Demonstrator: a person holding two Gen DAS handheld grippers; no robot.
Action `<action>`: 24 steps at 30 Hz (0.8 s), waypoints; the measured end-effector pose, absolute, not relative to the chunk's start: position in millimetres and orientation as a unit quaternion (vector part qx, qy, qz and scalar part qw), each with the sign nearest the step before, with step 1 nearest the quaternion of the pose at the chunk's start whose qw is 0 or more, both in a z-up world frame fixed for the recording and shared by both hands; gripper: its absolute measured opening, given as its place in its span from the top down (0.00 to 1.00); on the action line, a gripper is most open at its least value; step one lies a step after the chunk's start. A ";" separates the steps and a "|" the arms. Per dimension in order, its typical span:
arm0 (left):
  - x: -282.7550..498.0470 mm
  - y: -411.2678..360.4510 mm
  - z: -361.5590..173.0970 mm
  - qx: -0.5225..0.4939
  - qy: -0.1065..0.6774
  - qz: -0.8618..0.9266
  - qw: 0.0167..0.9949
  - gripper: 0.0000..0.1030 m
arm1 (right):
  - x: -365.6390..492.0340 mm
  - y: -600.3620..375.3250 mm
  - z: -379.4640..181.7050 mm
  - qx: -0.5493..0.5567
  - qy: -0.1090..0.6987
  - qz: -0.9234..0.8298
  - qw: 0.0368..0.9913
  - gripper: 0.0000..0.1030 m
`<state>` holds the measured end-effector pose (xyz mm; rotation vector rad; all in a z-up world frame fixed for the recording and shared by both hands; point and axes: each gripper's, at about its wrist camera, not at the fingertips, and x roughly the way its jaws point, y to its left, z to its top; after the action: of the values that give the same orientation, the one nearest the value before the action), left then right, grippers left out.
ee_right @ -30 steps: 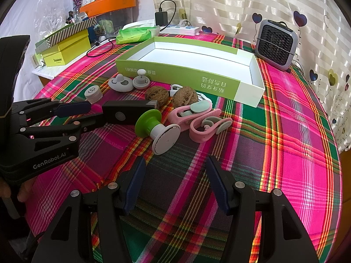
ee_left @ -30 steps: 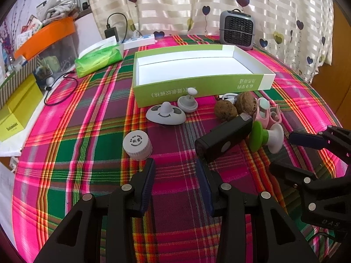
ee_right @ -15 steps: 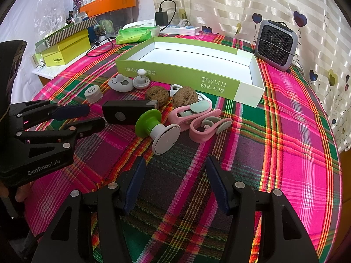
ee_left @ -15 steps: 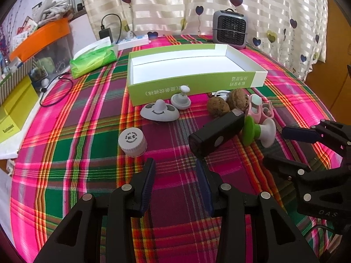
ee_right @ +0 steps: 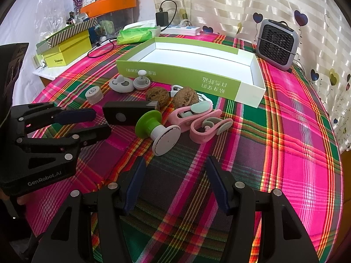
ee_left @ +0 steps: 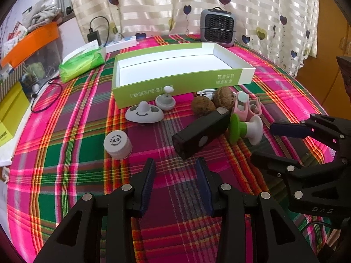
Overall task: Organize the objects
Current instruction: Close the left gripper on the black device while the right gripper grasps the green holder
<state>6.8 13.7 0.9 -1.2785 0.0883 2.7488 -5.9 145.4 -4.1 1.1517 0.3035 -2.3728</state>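
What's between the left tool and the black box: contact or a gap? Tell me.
Apart. The left wrist view shows plaid tablecloth between the open left tool and the near end of the black box; nothing is gripped.

white cable (ee_right: pixel 175 88): mostly hidden behind walnuts (ee_right: pixel 185 97) | green box (ee_right: pixel 190 81) print: upside down, too small to read | yellow box (ee_left: pixel 8 118): cut by left edge

Woven plaid tablecloth (ee_left: pixel 65 153), glossy cardboard box (ee_left: pixel 175 87), rough-shelled walnuts (ee_right: pixel 185 97), matt black plastic case (ee_left: pixel 201 134)
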 end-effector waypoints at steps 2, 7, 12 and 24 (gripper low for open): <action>6.6 14.3 1.1 -0.421 0.029 0.905 0.060 0.64 | -6.4 145.4 -4.0 0.421 0.110 -0.867 0.244 0.44; 4.6 16.4 2.3 -0.421 0.030 0.904 0.075 0.64 | -9.5 145.1 -3.5 0.422 0.110 -0.865 0.249 0.44; 1.7 15.7 5.8 -0.413 0.034 0.906 0.089 0.64 | -12.8 142.5 -3.4 0.421 0.115 -0.863 0.255 0.44; -20.0 14.7 17.4 -0.398 0.058 0.903 0.152 0.64 | -24.1 135.9 -2.8 0.421 0.106 -0.853 0.289 0.44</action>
<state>-20.0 14.7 17.4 -1.1435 0.1672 2.5903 -24.1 135.9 -2.8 1.1248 0.2826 -2.2768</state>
